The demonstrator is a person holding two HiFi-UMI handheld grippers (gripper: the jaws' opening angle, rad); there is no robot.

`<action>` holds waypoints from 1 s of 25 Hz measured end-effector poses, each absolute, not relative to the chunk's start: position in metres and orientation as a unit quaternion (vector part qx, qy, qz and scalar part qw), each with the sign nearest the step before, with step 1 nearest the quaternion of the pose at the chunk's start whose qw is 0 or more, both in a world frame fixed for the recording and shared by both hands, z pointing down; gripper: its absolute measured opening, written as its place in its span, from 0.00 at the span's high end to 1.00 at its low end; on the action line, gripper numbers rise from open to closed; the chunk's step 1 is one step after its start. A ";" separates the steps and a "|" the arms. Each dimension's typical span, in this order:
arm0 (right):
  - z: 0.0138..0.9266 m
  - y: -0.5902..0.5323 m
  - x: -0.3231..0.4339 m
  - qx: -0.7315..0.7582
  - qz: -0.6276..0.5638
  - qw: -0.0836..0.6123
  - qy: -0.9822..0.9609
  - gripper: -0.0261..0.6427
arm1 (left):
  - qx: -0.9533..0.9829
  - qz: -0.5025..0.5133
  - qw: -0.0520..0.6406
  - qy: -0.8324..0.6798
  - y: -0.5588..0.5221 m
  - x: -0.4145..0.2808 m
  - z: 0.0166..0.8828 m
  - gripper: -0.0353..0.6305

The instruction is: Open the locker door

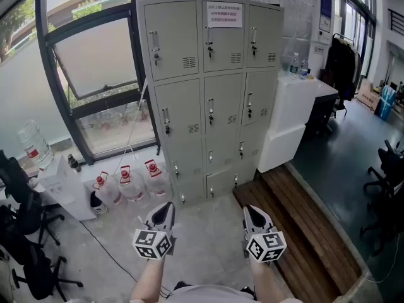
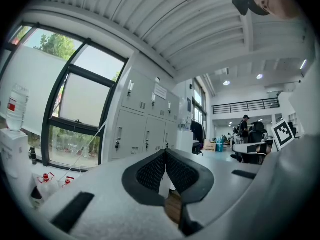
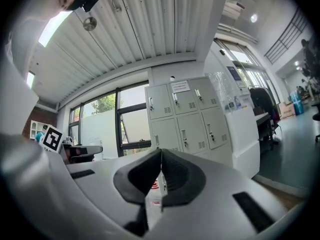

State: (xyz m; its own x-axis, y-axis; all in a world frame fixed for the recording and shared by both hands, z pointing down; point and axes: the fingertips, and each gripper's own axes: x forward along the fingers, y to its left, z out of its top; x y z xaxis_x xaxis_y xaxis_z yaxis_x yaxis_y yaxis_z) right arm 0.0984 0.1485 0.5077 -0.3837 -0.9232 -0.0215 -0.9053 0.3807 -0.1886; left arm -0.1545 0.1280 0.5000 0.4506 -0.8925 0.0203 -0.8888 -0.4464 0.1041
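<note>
Stands well back from the locker (image 1: 208, 93), a grey bank of doors three wide and four high, all shut and none touched, with a paper notice (image 1: 223, 14) taped to the top middle one. Holds the left gripper (image 1: 166, 206) and the right gripper (image 1: 250, 210) low, level and side by side, aimed at the cabinet: most likely a ready pose ahead of the approach, since no handle lies within reach. Shows both pairs of jaws pressed together with nothing between them, plain in each gripper view. Cannot tell which door is meant. Probably calls for a walk forward and parted jaws before any latch can be taken. Underfoot, bare concrete floor (image 1: 208, 232); to the right, a raised wooden platform (image 1: 303, 232) running up to the cabinet's foot, and a white counter (image 1: 297, 106) just beside the cabinet. To the left, a dark-framed window (image 1: 95, 62) with one pane tilted open, water bottles (image 1: 129, 182) on the floor below, and black office chairs (image 1: 25, 232) at the edge.
</note>
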 end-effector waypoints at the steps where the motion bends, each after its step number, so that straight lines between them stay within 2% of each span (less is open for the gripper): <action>1: 0.508 0.148 0.100 -0.551 -0.072 0.061 0.829 0.94 | 0.849 -0.019 0.049 -0.525 0.128 -0.153 0.500 0.93; 15: 0.514 0.118 0.123 -0.530 -0.068 0.049 0.844 0.94 | 0.833 -0.021 0.035 -0.552 0.112 -0.134 0.499 0.93; 25: 0.520 0.052 0.125 -0.538 -0.060 0.044 0.840 0.94 | 0.841 -0.023 0.035 -0.540 0.032 -0.127 0.506 0.93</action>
State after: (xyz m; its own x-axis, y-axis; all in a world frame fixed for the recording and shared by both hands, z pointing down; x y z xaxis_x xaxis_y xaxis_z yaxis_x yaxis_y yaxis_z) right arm 0.1246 0.0519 0.5196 -0.4183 -0.9083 -0.0089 -0.8978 0.4149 -0.1475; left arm -0.1273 0.0317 0.5055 0.4161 -0.9093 0.0000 -0.9061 -0.4147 0.0834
